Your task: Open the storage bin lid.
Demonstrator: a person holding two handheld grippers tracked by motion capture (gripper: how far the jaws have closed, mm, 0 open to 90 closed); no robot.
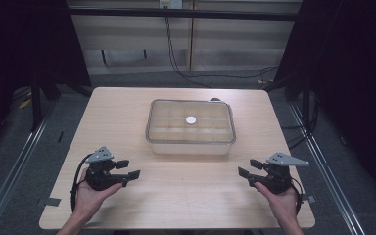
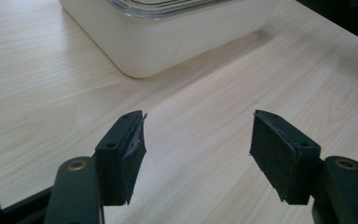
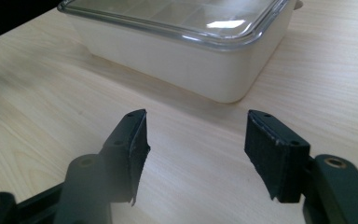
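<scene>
A cream plastic box with a clear lid stands at the middle of the wooden table; a small white disc lies at the lid's centre. My left gripper is held near the front left, jaws pointing right, open with nothing between them. My right gripper is held near the front right, jaws pointing left, open and empty. In the left gripper view the gripper hovers over bare wood, the box's corner ahead. In the right gripper view the gripper faces the box.
The table's front edge lies just behind both hands. Cables trail across the grey floor beyond the far edge. Dark curtains flank both sides. Metal rails run along the floor left and right of the table.
</scene>
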